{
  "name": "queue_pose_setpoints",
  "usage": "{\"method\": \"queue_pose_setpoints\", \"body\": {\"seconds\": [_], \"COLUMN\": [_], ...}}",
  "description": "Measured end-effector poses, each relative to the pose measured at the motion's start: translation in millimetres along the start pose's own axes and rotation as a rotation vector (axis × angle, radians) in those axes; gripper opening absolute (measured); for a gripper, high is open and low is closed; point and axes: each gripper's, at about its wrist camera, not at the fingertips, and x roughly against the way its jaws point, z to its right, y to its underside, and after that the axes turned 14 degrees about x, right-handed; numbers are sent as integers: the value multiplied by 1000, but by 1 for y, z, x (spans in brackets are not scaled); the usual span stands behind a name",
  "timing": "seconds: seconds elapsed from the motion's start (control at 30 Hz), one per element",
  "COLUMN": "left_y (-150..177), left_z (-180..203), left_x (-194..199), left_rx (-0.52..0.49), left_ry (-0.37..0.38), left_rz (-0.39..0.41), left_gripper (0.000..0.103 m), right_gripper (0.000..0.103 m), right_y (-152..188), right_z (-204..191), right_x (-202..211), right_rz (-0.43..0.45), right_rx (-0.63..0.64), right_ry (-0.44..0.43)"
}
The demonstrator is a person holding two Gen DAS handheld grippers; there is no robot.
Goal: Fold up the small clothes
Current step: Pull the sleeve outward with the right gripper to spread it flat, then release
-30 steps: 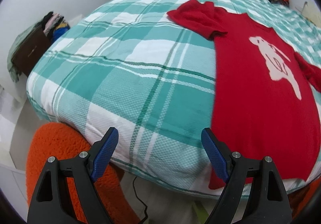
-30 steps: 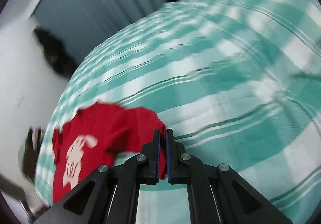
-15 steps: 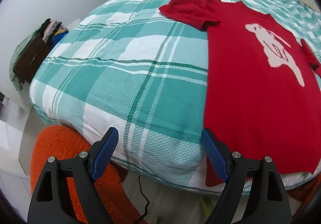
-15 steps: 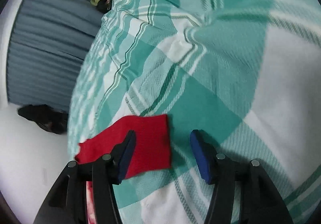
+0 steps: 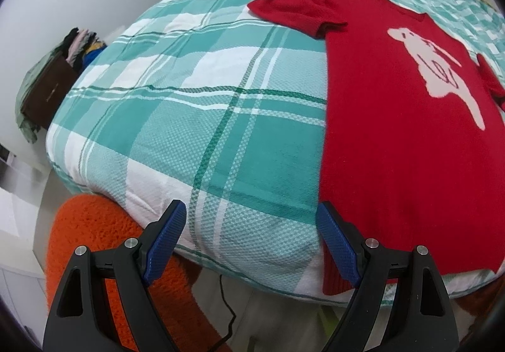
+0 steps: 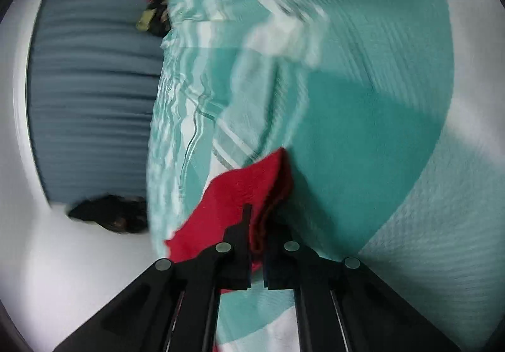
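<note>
Red knit fills the right side of the left wrist view: a small red sweater (image 5: 407, 143) with a pale animal figure on its chest lies flat on the bed (image 5: 202, 118), its hem hanging a little over the near edge and its body stretching toward the far edge. One sleeve (image 5: 300, 9) lies bunched and folded toward the far middle of the bed.

The left tongs (image 5: 252, 241) stand wide apart over the near edge with nothing between them. The right-hand pad is just beside the sweater's near left corner; whether it touches the cloth cannot be told.

The right tongs (image 6: 257, 241) have just closed and are clamped together on a folded flap of the red sweater (image 6: 240, 194), which bunches up between the pads and rises off the plaid cover.

Only the left view shows the whole garment and the near edge of the bed, with an orange fuzzy seat (image 5: 94, 241) and a thin black cable (image 5: 225, 314) below that edge. Only the right view, blurred, shows the grip itself, along with the grey-blue curtain (image 6: 94, 83) beyond the bed.

To the left of the sweater the green-and-white plaid cover lies bare as far as the left edge and near left corner.
</note>
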Motion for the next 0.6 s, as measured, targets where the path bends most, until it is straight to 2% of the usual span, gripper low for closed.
{"method": "queue_pose_setpoints", "body": {"seconds": [0.07, 0.1, 0.17, 0.33, 0.53, 0.57, 0.6], "left_y": [1, 1, 2, 2, 1, 1, 1], "left_z": [-2, -3, -1, 1, -5, -5, -3], "left_x": [1, 0, -4, -1, -5, -6, -5], "left_rx": [6, 8, 3, -10, 20, 17, 11], "left_ry": [3, 4, 4, 0, 8, 10, 10], "left_rz": [3, -1, -11, -3, -24, -24, -21], "left_gripper": [86, 86, 86, 86, 86, 86, 86], "right_gripper": [4, 4, 4, 4, 4, 5, 14], "right_y": [-6, -9, -13, -15, -1, 0, 0], "right_z": [-17, -26, -29, -12, -9, -11, -12], "right_x": [23, 37, 52, 54, 51, 51, 52], "right_rz": [39, 66, 85, 44, 26, 21, 12], "right_rx": [134, 227, 315, 352, 408, 424, 434], "right_ry": [132, 250, 385, 502, 567, 571, 570]}}
